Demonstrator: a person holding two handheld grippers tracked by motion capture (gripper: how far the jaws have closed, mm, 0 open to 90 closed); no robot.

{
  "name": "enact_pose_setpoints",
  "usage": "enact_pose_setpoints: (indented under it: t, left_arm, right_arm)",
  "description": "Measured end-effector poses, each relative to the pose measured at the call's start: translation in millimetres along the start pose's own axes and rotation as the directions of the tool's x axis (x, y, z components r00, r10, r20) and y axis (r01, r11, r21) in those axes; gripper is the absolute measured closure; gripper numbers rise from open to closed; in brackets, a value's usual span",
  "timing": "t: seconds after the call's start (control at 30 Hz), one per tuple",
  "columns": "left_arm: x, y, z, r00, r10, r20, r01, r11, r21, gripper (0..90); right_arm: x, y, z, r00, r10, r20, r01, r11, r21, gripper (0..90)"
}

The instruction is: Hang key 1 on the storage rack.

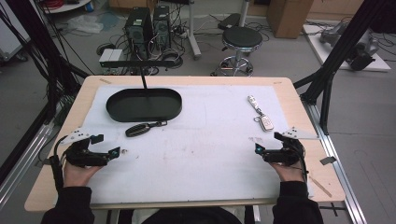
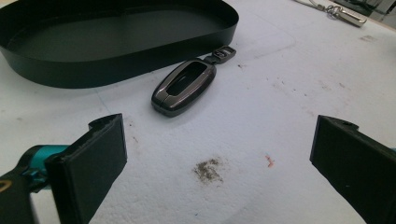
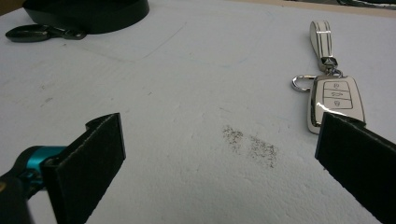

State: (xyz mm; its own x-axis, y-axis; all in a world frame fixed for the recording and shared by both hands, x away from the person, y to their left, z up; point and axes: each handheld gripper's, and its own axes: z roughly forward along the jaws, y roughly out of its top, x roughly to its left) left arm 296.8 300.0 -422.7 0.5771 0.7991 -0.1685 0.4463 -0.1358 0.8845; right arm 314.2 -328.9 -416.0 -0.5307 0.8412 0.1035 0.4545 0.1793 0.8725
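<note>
A black car key fob (image 1: pixel 141 129) (image 2: pixel 185 86) lies on the white mat just in front of the black oval tray (image 1: pixel 143 105) (image 2: pixel 116 51). A silver key fob with a white strap (image 1: pixel 261 115) (image 3: pixel 333 100) lies at the right of the mat. My left gripper (image 1: pixel 106 145) (image 2: pixel 219 163) hovers low at the mat's left side, open and holding nothing, the black fob a short way ahead of it. Over at the right, my right gripper (image 1: pixel 268 143) (image 3: pixel 219 163) is open too, with the silver fob just beyond its right jaw.
The white mat (image 1: pixel 196 154) covers most of the wooden table (image 1: pixel 299 100). A thin black post (image 1: pixel 144 81) stands at the tray's far side. Dark smudges mark the mat (image 2: pixel 208 169) (image 3: pixel 252 144) in front of each gripper. A stool (image 1: pixel 240 39) and computer towers stand beyond the table.
</note>
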Motion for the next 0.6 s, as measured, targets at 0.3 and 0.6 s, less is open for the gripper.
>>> enact_pose_setpoints:
  t: [0.3,0.6]
  left_arm:
    - [-1.2,0.1,0.0,1.0,0.008,0.0,-0.008,1.0,0.003,4.2]
    - [-1.9,0.0,1.2,0.9999,0.012,0.007,-0.012,0.9999,0.007,4.3]
  right_arm:
    - [2.6,0.3,2.1,0.9998,-0.018,0.009,0.018,1.0,0.017,0.8]
    - [3.6,-0.4,5.7,0.9997,-0.022,0.01,0.022,0.999,0.043,0.8]
